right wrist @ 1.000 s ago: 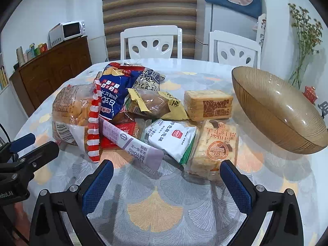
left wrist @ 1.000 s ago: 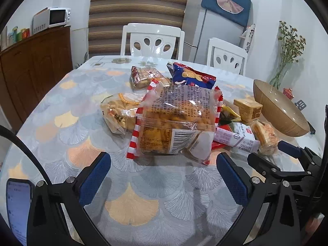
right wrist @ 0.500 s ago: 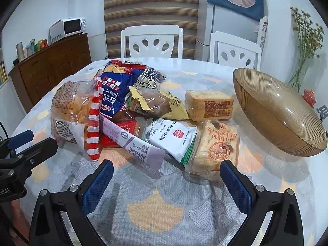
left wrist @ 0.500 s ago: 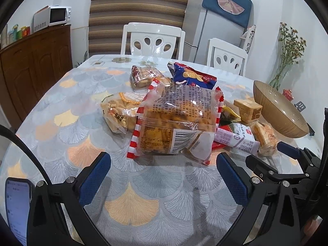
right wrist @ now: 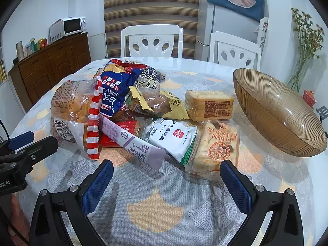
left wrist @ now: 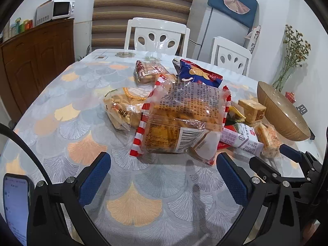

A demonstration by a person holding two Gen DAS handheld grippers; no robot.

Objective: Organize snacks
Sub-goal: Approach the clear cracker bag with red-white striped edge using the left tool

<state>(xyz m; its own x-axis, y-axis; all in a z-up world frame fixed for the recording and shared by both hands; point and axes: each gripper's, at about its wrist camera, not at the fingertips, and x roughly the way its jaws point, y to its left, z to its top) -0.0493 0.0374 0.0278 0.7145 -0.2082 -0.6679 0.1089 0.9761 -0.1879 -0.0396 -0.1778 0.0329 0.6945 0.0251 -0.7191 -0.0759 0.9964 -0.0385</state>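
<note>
A heap of snack packs lies mid-table. Nearest my left gripper [left wrist: 164, 174] is a big clear bag with red-striped edges [left wrist: 182, 121], a yellow cracker bag [left wrist: 121, 108] to its left and a blue chip bag [left wrist: 196, 75] behind. My left gripper stands open, a short way in front of the striped bag. My right gripper [right wrist: 167, 181] is open too, just short of a lilac packet [right wrist: 133, 145], a white pouch [right wrist: 174, 137] and an orange cake pack [right wrist: 217, 147]. A brown ribbed glass bowl [right wrist: 274, 110] sits tilted at the right, empty.
The table wears a fan-pattern cloth [left wrist: 131, 203]. Two white chairs [right wrist: 151, 41] stand at the far side, a wooden sideboard [left wrist: 34, 61] with a microwave at the left, a vase of dried flowers [left wrist: 291, 55] behind the bowl. A phone [left wrist: 15, 207] is clipped beside my left gripper.
Both grippers have drifted slightly back and up from the pile, so the snacks sit a little lower in view. Nothing on the table has moved and both jaws stay apart.
</note>
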